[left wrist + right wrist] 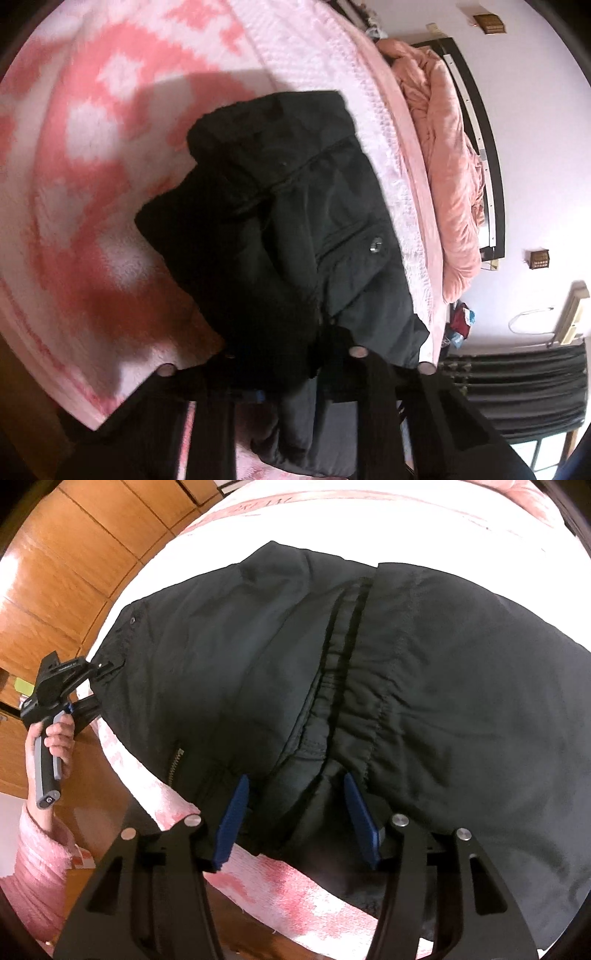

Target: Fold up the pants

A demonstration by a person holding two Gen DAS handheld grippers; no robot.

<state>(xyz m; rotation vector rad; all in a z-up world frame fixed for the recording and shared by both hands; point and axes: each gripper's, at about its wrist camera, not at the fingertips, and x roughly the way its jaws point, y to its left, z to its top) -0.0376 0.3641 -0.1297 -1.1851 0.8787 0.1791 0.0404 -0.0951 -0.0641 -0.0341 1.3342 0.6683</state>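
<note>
Right now my right gripper stands wide open, its blue pads straddling the waistband of the black pants without pinching it. My left gripper seems clamped on the pants' corner, though fabric hides its tips. Pants lie on the pink blanket; beyond them, a crumpled quilt.
</note>
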